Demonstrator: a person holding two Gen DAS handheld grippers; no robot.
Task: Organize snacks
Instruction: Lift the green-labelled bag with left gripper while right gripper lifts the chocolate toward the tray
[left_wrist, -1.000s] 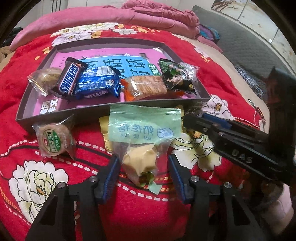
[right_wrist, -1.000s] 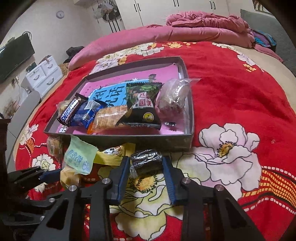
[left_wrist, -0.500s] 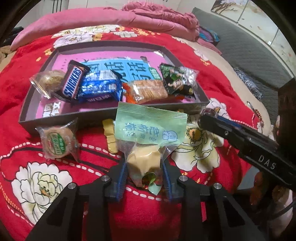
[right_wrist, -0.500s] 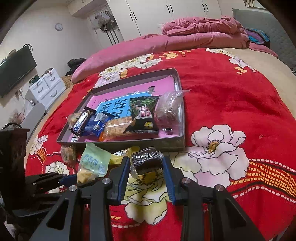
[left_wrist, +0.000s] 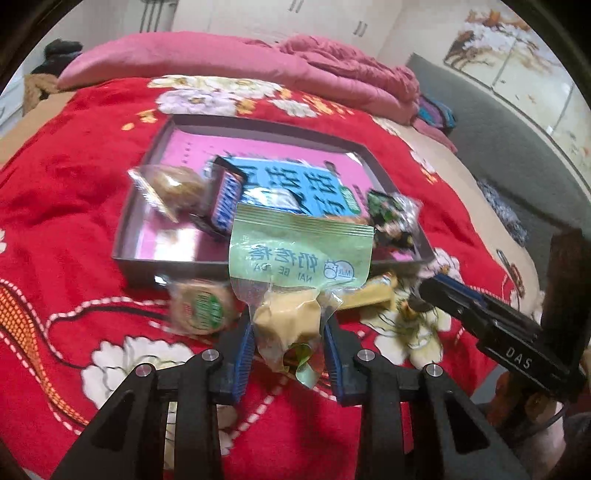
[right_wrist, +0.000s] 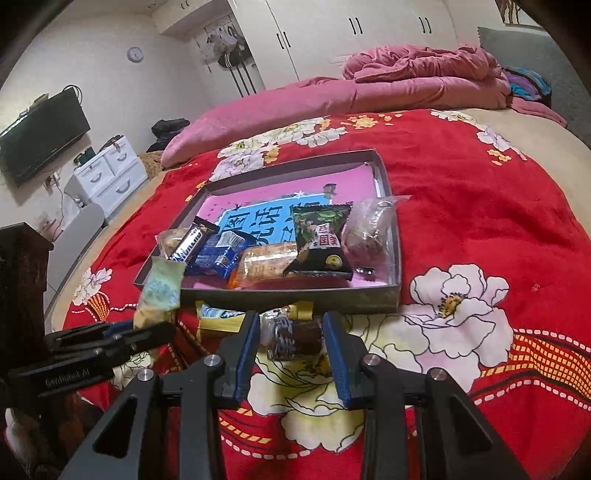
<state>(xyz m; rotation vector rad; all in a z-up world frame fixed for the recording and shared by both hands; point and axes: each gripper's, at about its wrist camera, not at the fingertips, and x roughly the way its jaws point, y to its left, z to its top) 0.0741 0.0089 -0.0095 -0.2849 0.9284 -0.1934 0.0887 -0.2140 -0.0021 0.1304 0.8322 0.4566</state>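
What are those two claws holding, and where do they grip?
Left gripper pinches the green-topped clear snack bag by its lumpy clear bottom. Right gripper clamps the small dark foil-wrapped snack across its ends.

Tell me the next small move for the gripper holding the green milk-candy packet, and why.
Probably carry it forward over the near wall of the tray and let go. The left gripper has just closed on the green packet, which hangs lifted just short of that wall. The tray already holds the other snacks, with bare pink floor at the near left.
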